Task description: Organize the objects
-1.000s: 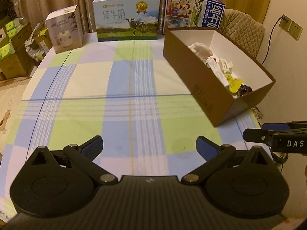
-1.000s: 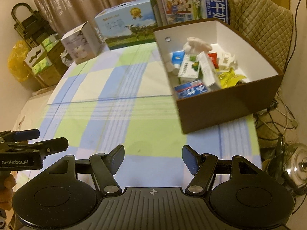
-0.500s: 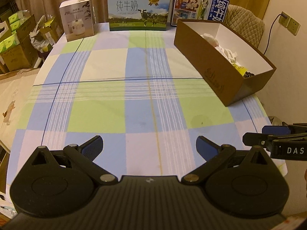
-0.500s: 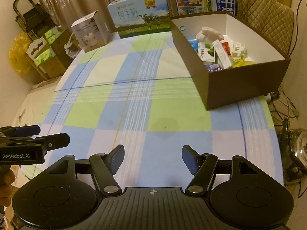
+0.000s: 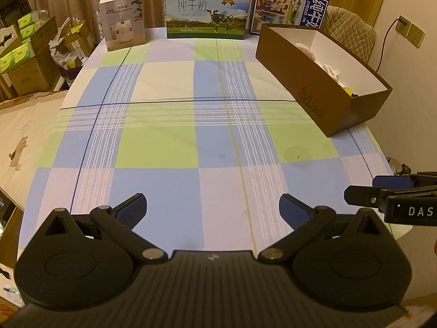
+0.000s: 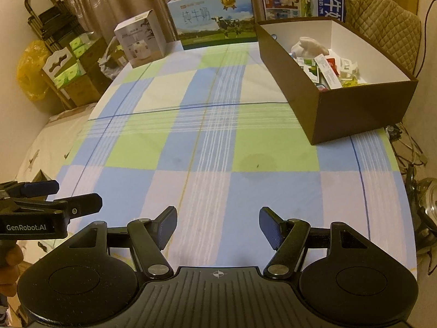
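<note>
A brown cardboard box (image 5: 314, 101) with a white inside stands at the table's far right; it also shows in the right wrist view (image 6: 355, 109). It holds several small packets, cartons and a white crumpled item (image 6: 308, 47). My left gripper (image 5: 213, 207) is open and empty over the table's near edge. My right gripper (image 6: 217, 222) is open and empty over the near edge too, far from the box. Each gripper shows at the side of the other's view.
The table wears a checked blue, green and white cloth (image 5: 191, 125). At its far edge stand a white appliance box (image 5: 123, 19), a milk carton case (image 5: 207, 13) and a second blue case (image 5: 289, 8). A padded chair (image 6: 382, 22) is behind the brown box. Cardboard boxes are stacked at left.
Both grippers have pulled back toward the table's near edge, so the brown box and far cases look smaller and farther. Both stay open and empty.
</note>
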### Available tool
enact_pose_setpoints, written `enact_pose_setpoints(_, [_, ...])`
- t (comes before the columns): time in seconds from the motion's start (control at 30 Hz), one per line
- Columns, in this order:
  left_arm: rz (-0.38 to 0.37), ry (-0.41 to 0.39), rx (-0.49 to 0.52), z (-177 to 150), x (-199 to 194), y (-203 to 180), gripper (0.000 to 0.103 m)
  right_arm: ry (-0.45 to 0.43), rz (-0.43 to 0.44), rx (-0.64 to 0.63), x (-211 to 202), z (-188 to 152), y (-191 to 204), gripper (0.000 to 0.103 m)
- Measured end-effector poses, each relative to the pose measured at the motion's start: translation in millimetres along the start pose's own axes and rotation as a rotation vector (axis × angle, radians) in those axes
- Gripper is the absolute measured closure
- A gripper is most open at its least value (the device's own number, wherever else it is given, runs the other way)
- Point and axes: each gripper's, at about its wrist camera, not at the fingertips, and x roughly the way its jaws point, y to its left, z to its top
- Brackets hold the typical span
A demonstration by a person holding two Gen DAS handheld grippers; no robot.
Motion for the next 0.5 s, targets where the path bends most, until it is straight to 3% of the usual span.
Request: enact_pose_setpoints(0.5, [-0.003,-0.006,-0.006,-14.4,-8.8,9.4,0.001,-0.003,-0.006,-0.002,-3.4,-9.9,9.8,0.039])
